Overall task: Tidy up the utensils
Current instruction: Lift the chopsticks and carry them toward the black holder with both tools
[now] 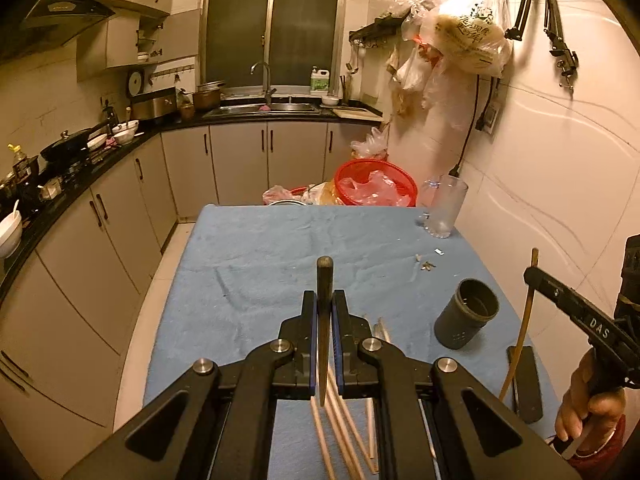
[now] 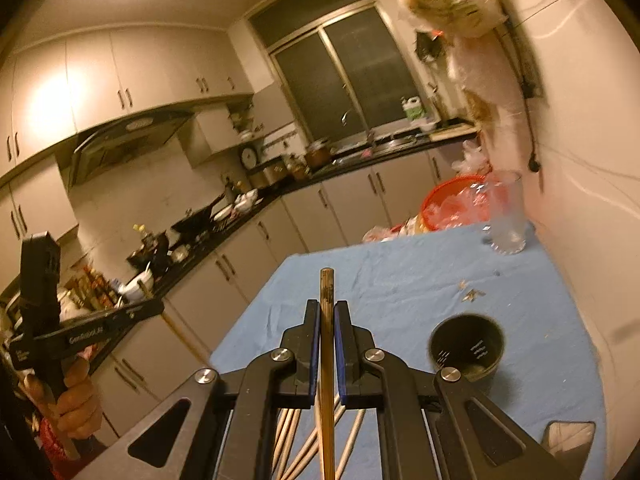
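Dark brown wooden chopstick [image 1: 323, 320] clamped tight in the left gripper [image 1: 323, 304]; light bamboo chopstick [image 2: 327, 320] pinched in the right gripper [image 2: 327, 312]. Below both, loose pale chopsticks [image 1: 340, 420] on blue cloth [image 1: 260, 260]; dark cylindrical holder [image 1: 468, 314] ahead-right.

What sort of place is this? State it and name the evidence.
A home kitchen, most likely: a sink with a tap under the window, a range hood over a wok, and cabinets under the counter.

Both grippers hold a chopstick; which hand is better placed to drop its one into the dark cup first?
Right, probably. The right gripper holds its chopstick beside the dark cup; the left gripper, with its chopstick, sits farther over.
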The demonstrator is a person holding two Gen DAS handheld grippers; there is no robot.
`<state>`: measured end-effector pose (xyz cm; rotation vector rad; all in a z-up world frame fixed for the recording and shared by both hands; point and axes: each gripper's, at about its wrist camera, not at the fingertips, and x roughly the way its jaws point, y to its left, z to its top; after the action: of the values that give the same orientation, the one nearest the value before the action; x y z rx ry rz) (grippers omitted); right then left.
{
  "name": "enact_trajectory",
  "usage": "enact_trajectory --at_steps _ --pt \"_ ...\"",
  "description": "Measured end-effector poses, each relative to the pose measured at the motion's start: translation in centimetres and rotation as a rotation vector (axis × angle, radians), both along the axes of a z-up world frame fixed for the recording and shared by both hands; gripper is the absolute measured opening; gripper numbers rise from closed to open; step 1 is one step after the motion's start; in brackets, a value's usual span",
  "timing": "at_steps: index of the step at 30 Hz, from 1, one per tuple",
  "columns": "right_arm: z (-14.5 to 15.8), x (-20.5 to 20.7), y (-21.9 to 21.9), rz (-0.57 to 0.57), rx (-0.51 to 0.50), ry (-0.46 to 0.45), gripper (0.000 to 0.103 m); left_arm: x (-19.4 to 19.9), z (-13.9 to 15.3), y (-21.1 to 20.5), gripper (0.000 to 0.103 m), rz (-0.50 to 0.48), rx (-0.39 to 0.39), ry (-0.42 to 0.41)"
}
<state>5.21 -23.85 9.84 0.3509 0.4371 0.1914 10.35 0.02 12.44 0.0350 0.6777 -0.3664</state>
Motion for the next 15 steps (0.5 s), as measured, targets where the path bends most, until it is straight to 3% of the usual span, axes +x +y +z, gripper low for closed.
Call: enact_trajectory --at_steps 15 --pt "3.7 0.7 -7.1 -0.216 0.051 -0.111 0.007 -0.6 4.6 -7.1 0.007 -0.159 -0.053 -0.023"
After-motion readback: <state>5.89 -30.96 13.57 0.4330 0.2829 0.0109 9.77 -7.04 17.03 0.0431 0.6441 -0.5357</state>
